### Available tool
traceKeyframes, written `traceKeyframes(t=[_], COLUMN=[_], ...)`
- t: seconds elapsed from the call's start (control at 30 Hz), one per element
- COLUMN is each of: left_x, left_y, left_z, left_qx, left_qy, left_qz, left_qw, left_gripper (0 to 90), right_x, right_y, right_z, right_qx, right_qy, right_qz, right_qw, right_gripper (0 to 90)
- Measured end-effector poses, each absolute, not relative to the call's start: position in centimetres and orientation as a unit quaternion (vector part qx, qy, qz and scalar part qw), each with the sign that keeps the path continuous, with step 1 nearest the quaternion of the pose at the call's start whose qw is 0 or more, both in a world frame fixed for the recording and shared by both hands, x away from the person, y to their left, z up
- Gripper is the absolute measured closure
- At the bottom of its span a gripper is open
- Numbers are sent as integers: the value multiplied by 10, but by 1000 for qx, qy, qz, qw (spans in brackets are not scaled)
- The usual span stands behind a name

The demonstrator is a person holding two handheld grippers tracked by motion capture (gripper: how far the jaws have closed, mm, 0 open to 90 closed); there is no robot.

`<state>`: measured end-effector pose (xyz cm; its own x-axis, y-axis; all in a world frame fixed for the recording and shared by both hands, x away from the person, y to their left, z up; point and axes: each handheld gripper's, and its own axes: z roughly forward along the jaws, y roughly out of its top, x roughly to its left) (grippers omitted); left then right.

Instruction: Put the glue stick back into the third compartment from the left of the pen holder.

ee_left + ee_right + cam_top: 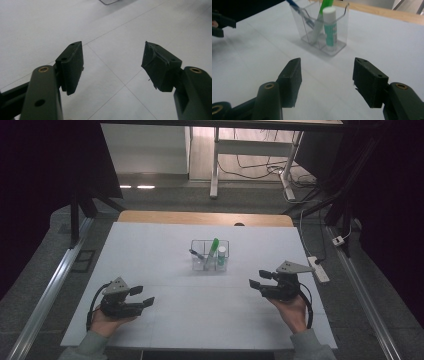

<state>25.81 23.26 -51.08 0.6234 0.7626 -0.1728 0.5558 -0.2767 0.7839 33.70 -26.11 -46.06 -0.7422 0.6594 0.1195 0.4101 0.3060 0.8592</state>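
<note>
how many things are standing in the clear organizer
3, all inside the clear organizer at mid-table: a blue pen leaning on the left, a green marker slanting up the middle, and a white-capped glue stick upright on the right. Smaller items could be hidden behind them.

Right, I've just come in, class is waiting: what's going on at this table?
A person sits at a white table with a gripper in each hand. The left gripper and the right gripper are both open, holding nothing, near the table's front edge. Between and beyond them stands a clear plastic holder with a green marker, a blue pen and a glue stick upright or leaning inside. Nothing has been picked up.
</note>
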Motion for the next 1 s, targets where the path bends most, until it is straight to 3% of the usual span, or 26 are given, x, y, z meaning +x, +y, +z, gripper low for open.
traceKeyframes(t=[0.3,1.0], left_x=[260,261], left_y=[231,232], left_z=[-511,-512], left_qx=[790,792], left_qy=[417,415], left_qz=[118,116], left_qw=[434,432], left_gripper=[331,327], right_x=[316,313], right_y=[-285,-294], right_z=[-478,-486], right_qx=[344,340], right_qy=[808,815], right_qz=[462,448], right_qw=[127,137], right_gripper=[393,383])
